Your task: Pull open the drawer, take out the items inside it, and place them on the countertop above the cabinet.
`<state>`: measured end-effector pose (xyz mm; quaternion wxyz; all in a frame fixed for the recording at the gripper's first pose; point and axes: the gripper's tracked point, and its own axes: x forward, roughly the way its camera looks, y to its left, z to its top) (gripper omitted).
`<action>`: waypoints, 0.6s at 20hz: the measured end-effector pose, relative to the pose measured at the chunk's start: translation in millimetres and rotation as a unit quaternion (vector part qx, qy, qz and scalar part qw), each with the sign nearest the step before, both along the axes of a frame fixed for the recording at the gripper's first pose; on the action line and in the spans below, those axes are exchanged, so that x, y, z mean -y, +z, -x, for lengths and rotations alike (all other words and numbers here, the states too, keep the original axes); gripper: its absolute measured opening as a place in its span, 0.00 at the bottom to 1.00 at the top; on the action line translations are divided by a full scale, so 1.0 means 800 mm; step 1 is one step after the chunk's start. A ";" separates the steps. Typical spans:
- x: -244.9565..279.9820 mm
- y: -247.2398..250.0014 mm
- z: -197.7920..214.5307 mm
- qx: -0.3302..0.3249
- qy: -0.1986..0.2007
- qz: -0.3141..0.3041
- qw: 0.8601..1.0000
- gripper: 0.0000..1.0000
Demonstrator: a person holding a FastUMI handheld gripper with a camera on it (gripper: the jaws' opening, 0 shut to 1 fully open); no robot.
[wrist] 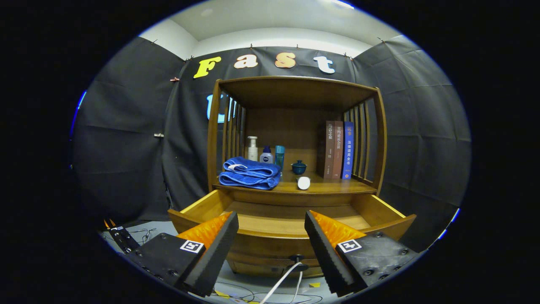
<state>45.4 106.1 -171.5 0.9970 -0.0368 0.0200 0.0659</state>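
Note:
The wooden cabinet's drawer (253,226) stands pulled out toward me, and the part of its floor that I see is bare. On the countertop (325,186) above it lie a folded blue towel (249,173) and a small white cylinder (303,183) on its side. My gripper (271,236) is open, its fingers spread wide just in front of the drawer's front panel with nothing between them. The drawer's dark knob (296,257) sits low between the fingers, with a white cord hanging from it.
At the back of the countertop stand a white pump bottle (252,148), a small blue-capped bottle (266,155), a teal bottle (279,155) and a dark lidded cup (298,167). Three books (338,150) lean upright at the right. Cables lie on the floor below.

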 end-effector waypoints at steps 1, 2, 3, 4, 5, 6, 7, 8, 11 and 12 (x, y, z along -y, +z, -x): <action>-0.011 0.003 -0.005 0.001 0.006 -0.009 1.000 0.99; -0.023 0.008 -0.009 0.003 0.013 -0.020 1.000 0.99; -0.034 0.010 -0.014 0.003 0.015 -0.031 0.999 0.99; -0.045 0.012 -0.016 0.004 0.021 -0.042 0.999 0.99; -0.057 0.014 -0.017 0.004 0.027 -0.049 0.998 0.99; -0.063 0.017 -0.019 0.006 0.029 -0.051 0.998 0.99; -0.066 0.020 -0.019 0.009 0.027 -0.048 0.998 0.99; -0.062 0.021 -0.020 0.010 0.021 -0.042 0.999 0.99; -0.037 0.039 -0.018 0.021 0.004 -0.035 0.999 0.99; -0.022 0.042 -0.019 0.020 -0.004 -0.035 0.999 0.99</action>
